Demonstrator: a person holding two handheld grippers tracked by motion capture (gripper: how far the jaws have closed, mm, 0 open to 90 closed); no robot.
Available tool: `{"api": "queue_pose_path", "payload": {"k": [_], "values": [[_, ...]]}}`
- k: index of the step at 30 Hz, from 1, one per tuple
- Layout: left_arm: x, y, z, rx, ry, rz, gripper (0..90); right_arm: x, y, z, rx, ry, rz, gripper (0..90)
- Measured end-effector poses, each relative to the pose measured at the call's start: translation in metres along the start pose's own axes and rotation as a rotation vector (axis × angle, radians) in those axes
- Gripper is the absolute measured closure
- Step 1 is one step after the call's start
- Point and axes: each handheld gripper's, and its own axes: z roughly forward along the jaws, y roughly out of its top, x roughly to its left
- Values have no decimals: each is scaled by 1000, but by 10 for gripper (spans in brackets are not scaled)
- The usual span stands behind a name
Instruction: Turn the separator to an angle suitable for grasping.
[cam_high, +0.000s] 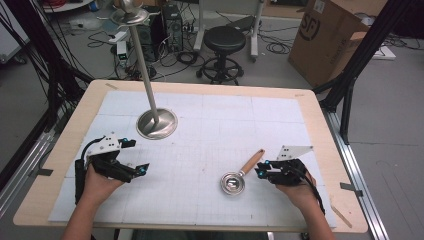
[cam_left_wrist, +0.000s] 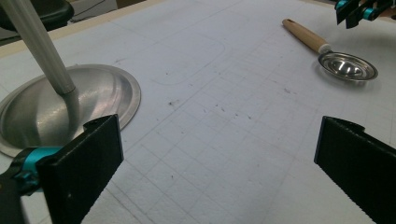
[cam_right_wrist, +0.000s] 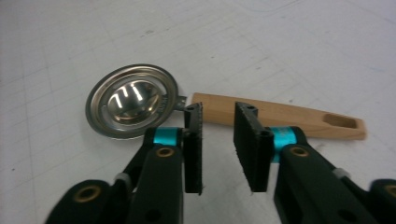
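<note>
A: What's closest to the near edge of the counter (cam_high: 320, 107)?

B: The two hands. The left gripper (cam_high: 131, 156) sits toward the near left corner, its fingers (cam_left_wrist: 84, 172) spread wide apart with only the white gridded mat (cam_high: 225, 120) between them.

A: And the other one?

B: The right gripper (cam_high: 260, 171) is toward the near right corner. Its fingers (cam_right_wrist: 194, 144) stand close together with a narrow gap, and nothing is pinched in that gap. They hover just on the near side of the handle.

A: Which handle?

B: That of the small round steel strainer spoon with a light wooden handle (cam_high: 240, 175). It lies flat on the mat, right of the counter's middle and closer to the near edge. The shiny bowl points toward the near edge; the wooden handle slants away toward the far right. In the right gripper view the fingertips sit just beside where the wood meets the metal neck; whether they touch it I cannot tell.

A: Farther back?

B: A silver metal stand with a round domed base and a slanted pole (cam_high: 156, 123), left of centre toward the far edge, well apart from the spoon.
</note>
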Motion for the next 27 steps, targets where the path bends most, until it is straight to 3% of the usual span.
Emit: {"api": "queue_pose_path", "payload": {"k": [7, 12, 15, 21, 27], "values": [[-1, 0, 0, -1, 0, 1, 18, 12, 2, 16, 54, 18, -67, 894], [0, 0, 0, 1, 1, 1, 18, 19, 2, 25, 79, 41, -94, 896], [0, 0, -1, -4, 2, -2, 18, 21, 2, 29, 89, 31, -110, 896], [0, 1, -1, -3, 1, 0, 18, 24, 2, 39, 105, 24, -107, 896], [0, 1, -2, -11, 2, -3, 18, 26, 8, 46, 81, 21, -85, 897]]}}
